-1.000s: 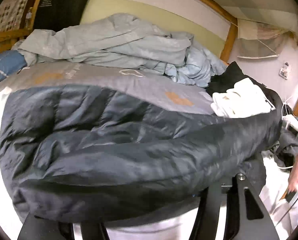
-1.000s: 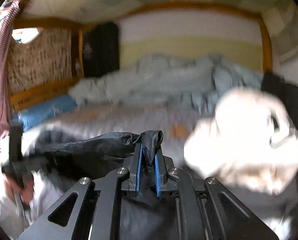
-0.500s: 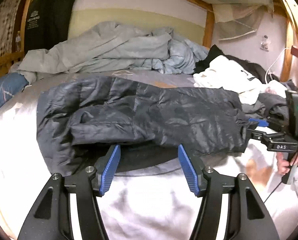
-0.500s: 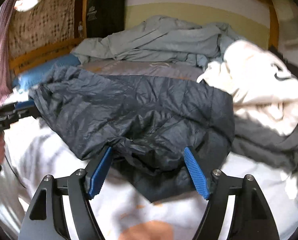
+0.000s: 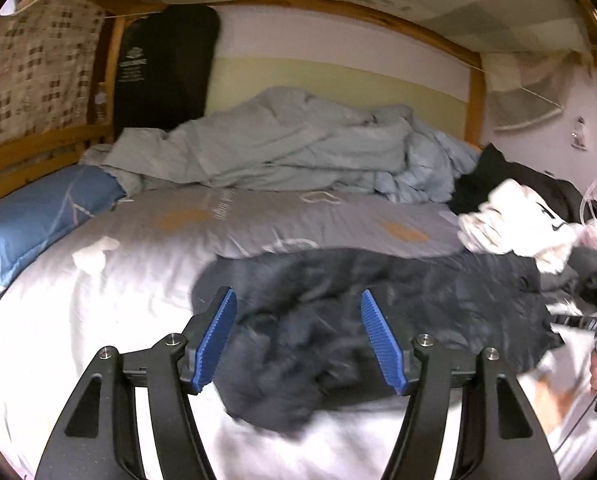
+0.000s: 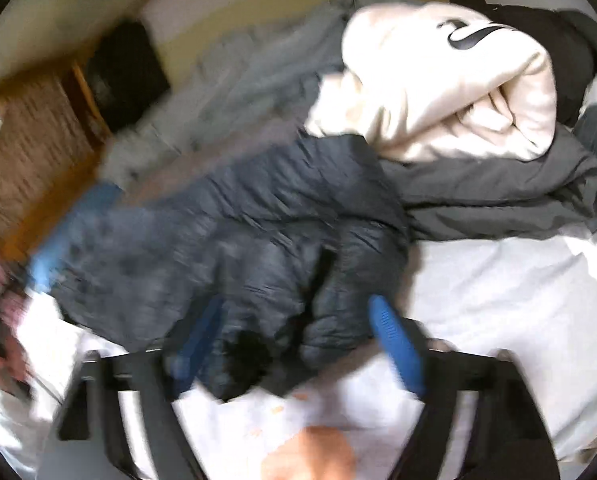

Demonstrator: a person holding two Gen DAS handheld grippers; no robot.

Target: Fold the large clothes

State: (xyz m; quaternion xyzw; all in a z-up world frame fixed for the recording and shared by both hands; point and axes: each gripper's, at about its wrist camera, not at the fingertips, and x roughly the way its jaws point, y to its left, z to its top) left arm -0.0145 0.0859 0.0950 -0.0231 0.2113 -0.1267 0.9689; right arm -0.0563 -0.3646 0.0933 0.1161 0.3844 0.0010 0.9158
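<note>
Dark puffer jacket (image 5: 378,320) lies bunched crosswise on the white bedsheet (image 5: 78,320), near the front edge, its far end against the cream hoodie (image 6: 438,80) pile. Left gripper (image 5: 296,340) jaws have just been opening; they stand wide, nothing pinched. Right gripper (image 6: 298,344) jaws have just been closing, pads straddling a jacket fold without pressing it. Judgement: regrip at hem corners, pinch only one layer, pull flat before folding; slippery fill will bunch.
</note>
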